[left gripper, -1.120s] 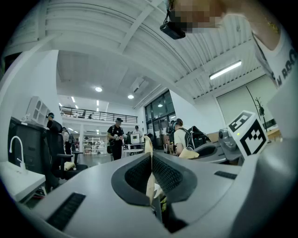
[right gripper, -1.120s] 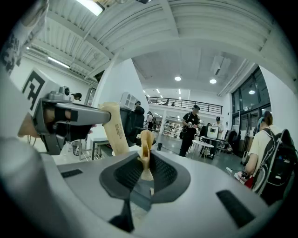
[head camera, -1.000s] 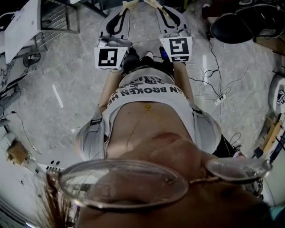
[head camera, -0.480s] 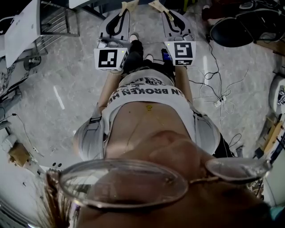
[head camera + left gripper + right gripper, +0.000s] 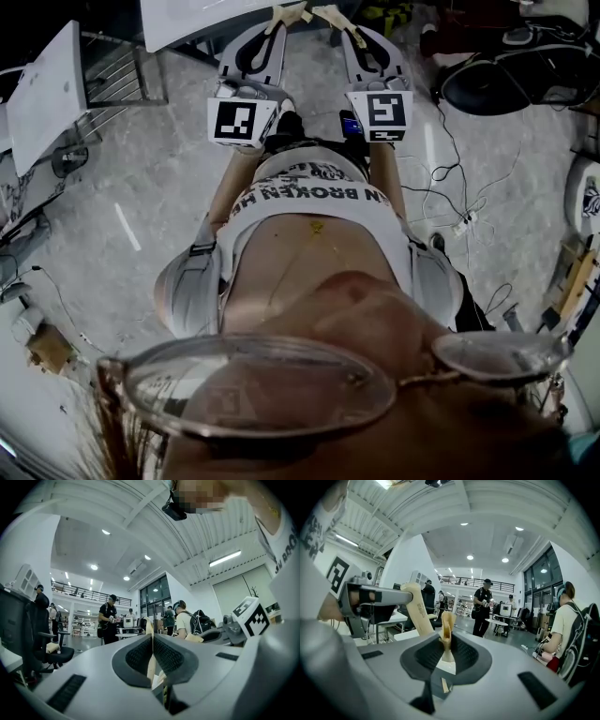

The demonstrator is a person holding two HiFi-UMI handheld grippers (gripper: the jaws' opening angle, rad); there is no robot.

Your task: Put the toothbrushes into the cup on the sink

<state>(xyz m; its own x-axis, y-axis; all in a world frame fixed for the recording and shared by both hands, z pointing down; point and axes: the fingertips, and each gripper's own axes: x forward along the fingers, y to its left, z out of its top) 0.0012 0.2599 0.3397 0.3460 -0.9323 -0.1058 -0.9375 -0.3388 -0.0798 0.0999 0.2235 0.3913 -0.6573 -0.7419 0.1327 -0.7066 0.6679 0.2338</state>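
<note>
Now carried closer to the white worktop (image 5: 187,23), left tongs (image 5: 152,641) and right tongs (image 5: 447,645) each clamping a toothbrush (image 5: 149,627); drop-off probably near.

The left toothbrush (image 5: 149,625) is showing only as a thin tan edge, pinched in the closed jaws of the left gripper (image 5: 152,636). Most of its length is disappearing between the pads, and which end is up isn't readable. The right toothbrush (image 5: 446,629) is poking up out of the right gripper (image 5: 446,638), clamped there, with its lower part sinking out of sight behind the pads. In the head view, the person's own glasses (image 5: 262,384) and head are blocking the whole lower half, covering the floor beneath. A white surface (image 5: 187,19) is being cut off by the top edge. The background people (image 5: 108,618) are coming through too small to tell what they're handling.
</note>
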